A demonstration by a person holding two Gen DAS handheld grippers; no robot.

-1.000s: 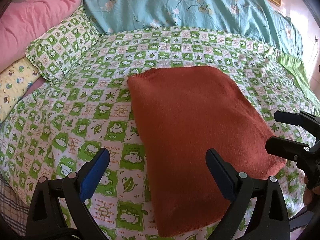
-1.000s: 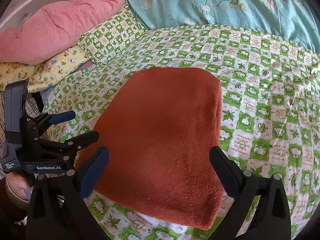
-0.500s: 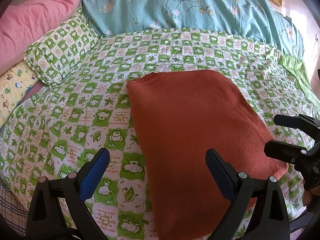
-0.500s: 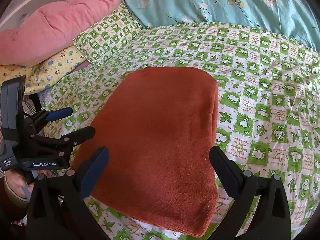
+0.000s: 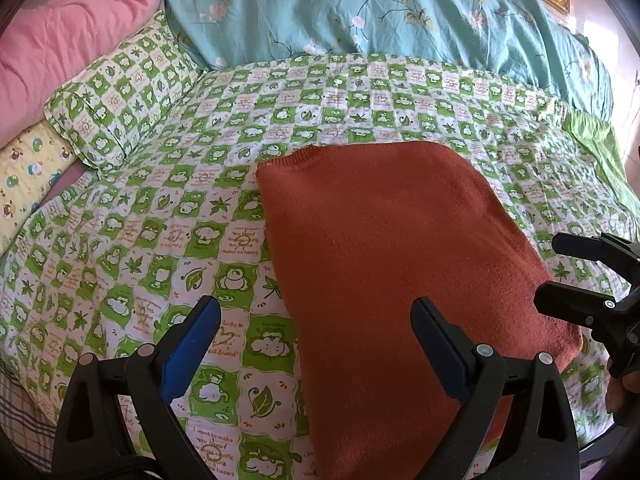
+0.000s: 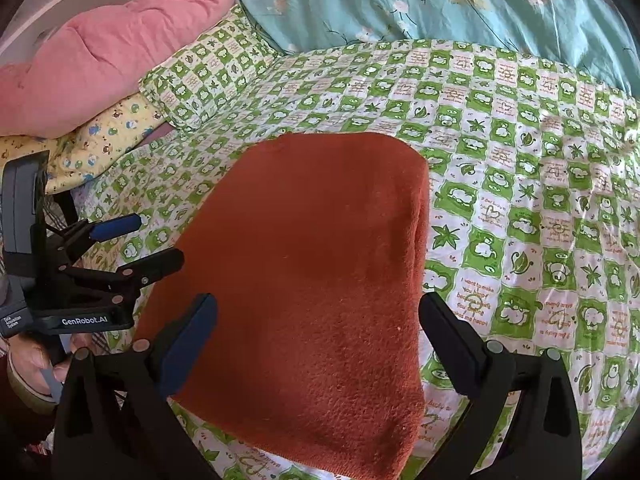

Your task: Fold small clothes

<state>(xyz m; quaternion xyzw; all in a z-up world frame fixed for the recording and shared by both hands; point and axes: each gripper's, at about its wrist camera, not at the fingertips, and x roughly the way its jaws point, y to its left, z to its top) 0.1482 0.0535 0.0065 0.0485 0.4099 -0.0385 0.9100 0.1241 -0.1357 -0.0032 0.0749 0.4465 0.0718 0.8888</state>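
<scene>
A rust-orange knit garment lies folded into a flat rectangle on the green-and-white patterned bedsheet; it also shows in the right wrist view. My left gripper is open and empty, hovering over the garment's near left edge. My right gripper is open and empty, hovering over the garment's near end. Each gripper shows in the other's view: the right one beside the garment's right edge, the left one beside its left edge.
A matching green pillow, a pink quilt and a yellow cartoon-print pillow lie at the left. A teal floral duvet lies across the back. The bed's near edge is just below the grippers.
Both grippers have drawn back a little toward the near edge of the bed, staying open. The garment has not moved.
</scene>
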